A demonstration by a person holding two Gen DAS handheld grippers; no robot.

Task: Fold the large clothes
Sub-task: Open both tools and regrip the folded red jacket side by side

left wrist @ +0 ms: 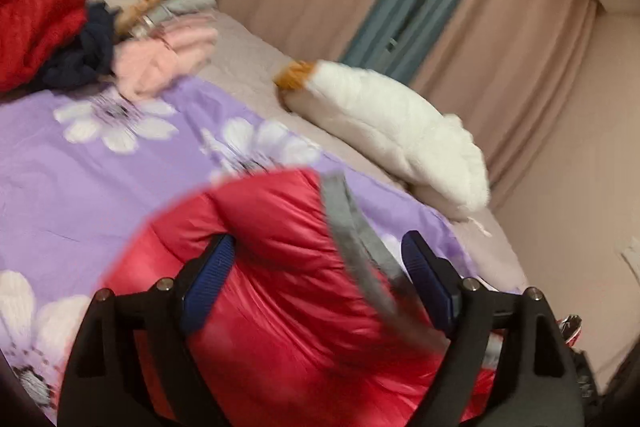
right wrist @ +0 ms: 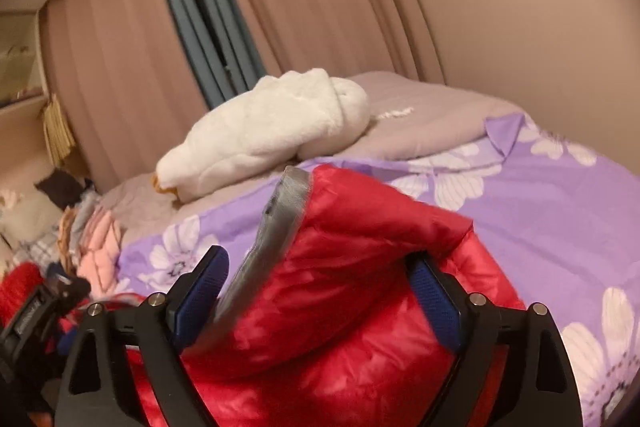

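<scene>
Bed (left wrist: pixel 100 163) with lilac floral cover; red puffer jacket (left wrist: pixel 288 287) lies across it toward 6 o'clock in both views. White plush toy (right wrist: pixel 264 131) lies at the far edge. Only the left wrist view shows the clothes pile (left wrist: pixel 80 39) clearly, at 10 o'clock. Left hand-held gripper (left wrist: pixel 318 267) and right hand-held gripper (right wrist: pixel 318 279): each spread wide, blue pads flanking bulging jacket fabric; actual pinching cannot be told. Grey trim (right wrist: pixel 280 219) is motion-blurred.

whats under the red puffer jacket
The red puffer jacket lies on a purple floral sheet covering the bed. Whatever sits directly beneath the jacket is hidden by its bulk.
</scene>
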